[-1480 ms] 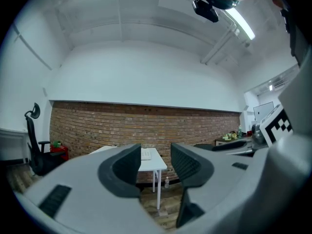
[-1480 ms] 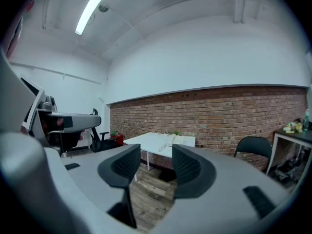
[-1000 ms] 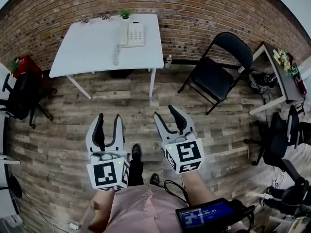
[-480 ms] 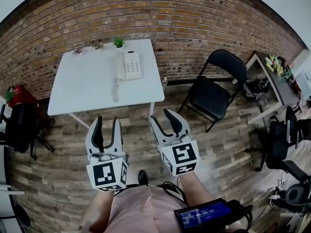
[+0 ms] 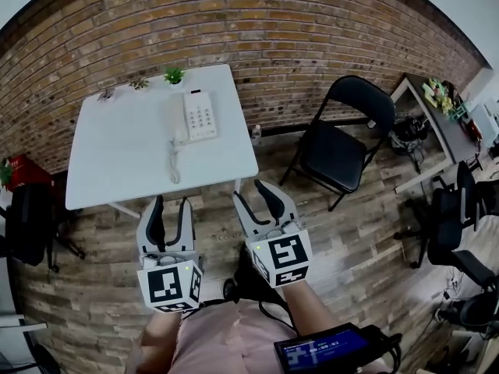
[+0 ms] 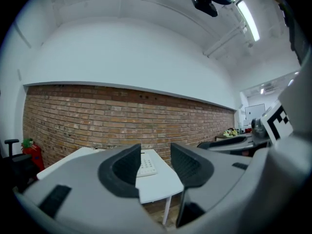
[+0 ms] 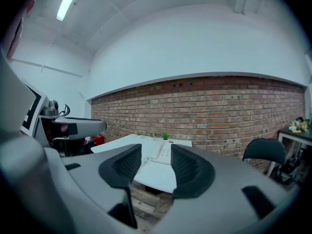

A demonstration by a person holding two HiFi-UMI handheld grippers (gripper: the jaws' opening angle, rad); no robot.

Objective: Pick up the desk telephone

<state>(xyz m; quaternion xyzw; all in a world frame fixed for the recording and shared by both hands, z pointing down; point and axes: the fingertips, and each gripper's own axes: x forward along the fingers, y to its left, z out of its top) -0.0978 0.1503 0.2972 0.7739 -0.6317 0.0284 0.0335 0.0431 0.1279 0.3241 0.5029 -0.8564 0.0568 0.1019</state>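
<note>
A white desk telephone with its handset on the left lies on the far half of a white table, its cord trailing toward the near edge. It also shows between the jaws as the telephone and the telephone. My left gripper hovers open just in front of the table's near edge, nothing between its fingers. To its right my right gripper is open too, off the table's front right corner, holding nothing.
A brick wall runs behind the table, with small potted plants along the table's back edge. A black folding chair stands to the right, office chairs and a cluttered desk farther right. The floor is wooden planks.
Both grippers have come forward toward the table, which now sits much closer and lower in the head view. Their jaws stand about as before.
</note>
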